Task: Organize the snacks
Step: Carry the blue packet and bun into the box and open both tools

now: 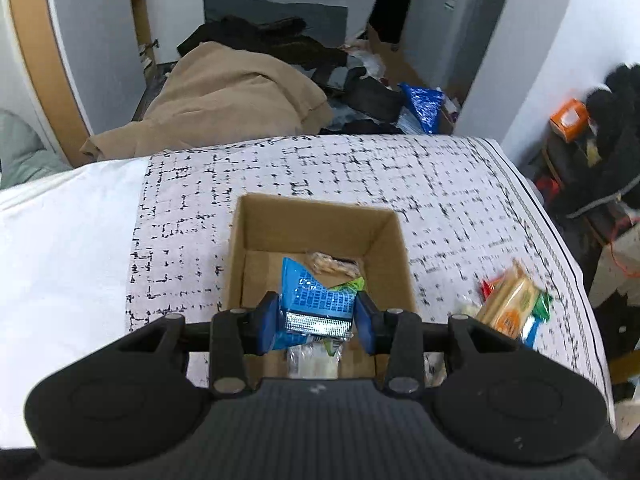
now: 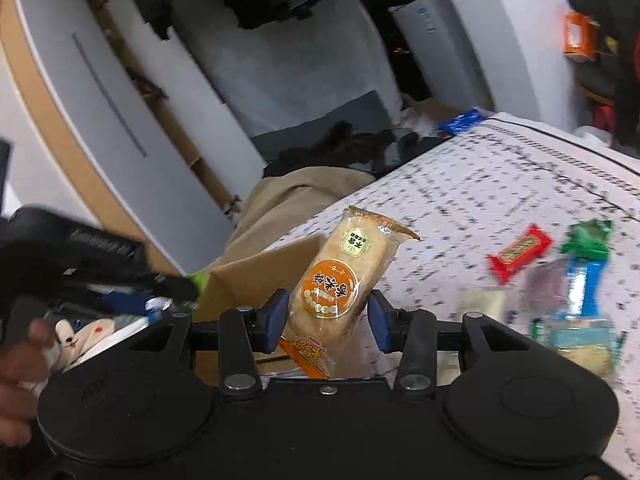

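Note:
An open cardboard box [image 1: 256, 240] stands on the patterned cloth. My left gripper [image 1: 318, 316] hangs over it, shut on a blue snack packet [image 1: 316, 296] with a silver seal. Inside the box lie a biscuit pack [image 1: 330, 264], a green packet [image 1: 357, 283] and a pale packet [image 1: 316, 364]. My right gripper [image 2: 328, 316] is shut on an orange-labelled rice cracker packet [image 2: 340, 276], held upright just right of the box [image 2: 256, 276]. Loose snacks lie on the cloth to its right: a red packet [image 2: 520, 252], a green one [image 2: 588, 236] and a blue one [image 2: 584, 288].
The black-and-white cloth [image 1: 400, 176] covers a bed with a white sheet [image 1: 60, 240] on its left. A beige blanket [image 1: 228, 100] and dark clothes lie on the floor beyond. A heap of snacks [image 1: 512, 304] sits near the cloth's right edge. A person's hand [image 2: 20, 356] shows at the left.

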### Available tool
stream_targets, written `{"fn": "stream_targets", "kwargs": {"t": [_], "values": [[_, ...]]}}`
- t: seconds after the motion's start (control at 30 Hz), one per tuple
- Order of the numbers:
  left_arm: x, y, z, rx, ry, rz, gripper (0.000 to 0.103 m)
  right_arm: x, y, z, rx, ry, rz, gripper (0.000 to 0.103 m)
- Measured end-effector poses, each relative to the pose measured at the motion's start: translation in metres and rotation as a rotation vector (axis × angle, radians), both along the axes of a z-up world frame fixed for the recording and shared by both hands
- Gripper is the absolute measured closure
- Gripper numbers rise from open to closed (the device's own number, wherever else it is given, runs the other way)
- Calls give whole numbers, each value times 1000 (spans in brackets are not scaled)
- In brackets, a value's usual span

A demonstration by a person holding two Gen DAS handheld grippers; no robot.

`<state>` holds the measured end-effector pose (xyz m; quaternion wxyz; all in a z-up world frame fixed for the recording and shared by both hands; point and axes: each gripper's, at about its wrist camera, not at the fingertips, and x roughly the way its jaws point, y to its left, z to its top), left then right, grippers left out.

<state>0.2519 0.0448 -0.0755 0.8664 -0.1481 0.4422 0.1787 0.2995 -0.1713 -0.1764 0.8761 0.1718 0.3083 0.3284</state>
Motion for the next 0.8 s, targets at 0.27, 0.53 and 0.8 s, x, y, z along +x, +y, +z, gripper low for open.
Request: {"fn": "stream_targets", "kwargs": {"t": [0.27,0.53,0.8], "values": [[29,24,-9,-19,7,20,63,6,33,-1,5,-4,53,60],[44,39,-18,-24,21,43,59,16,60,-4,-12,-3,93,60],[44,44,-21,-50,47,41,27,9,60,-6,-22,-36,128,34]]}}
